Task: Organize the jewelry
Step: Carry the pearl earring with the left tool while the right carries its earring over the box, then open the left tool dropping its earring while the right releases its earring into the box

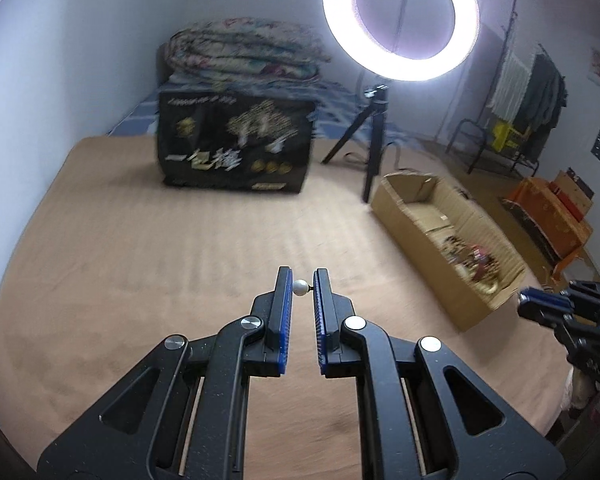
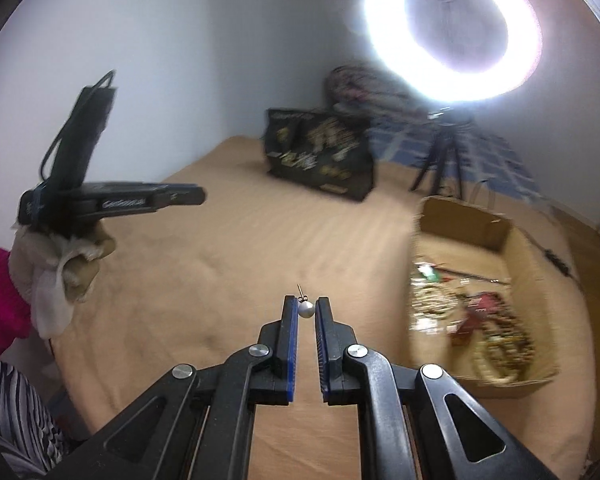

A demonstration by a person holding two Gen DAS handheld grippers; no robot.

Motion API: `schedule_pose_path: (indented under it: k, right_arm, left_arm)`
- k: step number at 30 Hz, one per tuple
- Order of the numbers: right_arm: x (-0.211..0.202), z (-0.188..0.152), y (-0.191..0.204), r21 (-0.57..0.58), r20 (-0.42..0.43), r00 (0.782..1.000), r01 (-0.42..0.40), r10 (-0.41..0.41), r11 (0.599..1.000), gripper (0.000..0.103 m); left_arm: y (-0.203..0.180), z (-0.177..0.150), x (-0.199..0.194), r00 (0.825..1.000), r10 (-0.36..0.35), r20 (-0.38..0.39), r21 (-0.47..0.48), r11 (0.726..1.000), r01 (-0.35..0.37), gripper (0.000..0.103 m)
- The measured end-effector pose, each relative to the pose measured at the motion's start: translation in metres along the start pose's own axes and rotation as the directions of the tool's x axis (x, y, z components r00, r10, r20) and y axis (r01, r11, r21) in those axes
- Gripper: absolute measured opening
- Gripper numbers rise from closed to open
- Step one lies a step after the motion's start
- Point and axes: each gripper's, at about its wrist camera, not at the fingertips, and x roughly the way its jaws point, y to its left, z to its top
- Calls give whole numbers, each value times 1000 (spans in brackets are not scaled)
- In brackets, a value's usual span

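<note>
My left gripper (image 1: 302, 280) is shut on a white pearl stud earring (image 1: 299, 287), held between its blue-padded tips above the tan bed sheet. My right gripper (image 2: 305, 307) is shut on a second pearl stud earring (image 2: 305, 309) with its post pointing up. An open cardboard box (image 2: 540, 264) with a tangle of jewelry (image 2: 472, 316) sits to the right of both grippers; it also shows in the left wrist view (image 1: 416, 216). The right gripper (image 1: 540, 300) shows at the right edge of the left wrist view, and the left gripper (image 2: 196, 196) shows raised at the left of the right wrist view.
A black printed box (image 1: 236, 144) stands at the far side of the tan sheet (image 1: 140, 260). A lit ring light (image 1: 400, 20) on a tripod (image 1: 370, 140) stands behind the cardboard box. Folded quilts (image 1: 240, 52) lie at the back. An orange box (image 1: 552, 220) sits off the bed at right.
</note>
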Motion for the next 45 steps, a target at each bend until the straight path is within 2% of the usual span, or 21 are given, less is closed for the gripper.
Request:
schedule_pose_path:
  k: [11,20,28,35,45]
  right_arm:
    - [-22,23,-88,77,48,991,123,-127,989,6]
    - [-3,39,-135,83,30,981,190,-194,978,6]
    - [25,54,-162,111,22,981,191,-194,975,6]
    - [53,66,-186,146,7,984,176,-179,973,6]
    - [82,62,-207,198,-32,987,158,-155,967,6]
  left_arm:
    - [-72,35,14,995,-91,44,55,995,89,9]
    - [-119,51,42,991,-129,41,92,988,125,9]
    - [-144,64,74,987,-159,21,66,985,157,8]
    - [-165,62,98,987,-164,-6,91,982,163,8]
    - [-178,58,117,988,-150,-34,115,982,152,9]
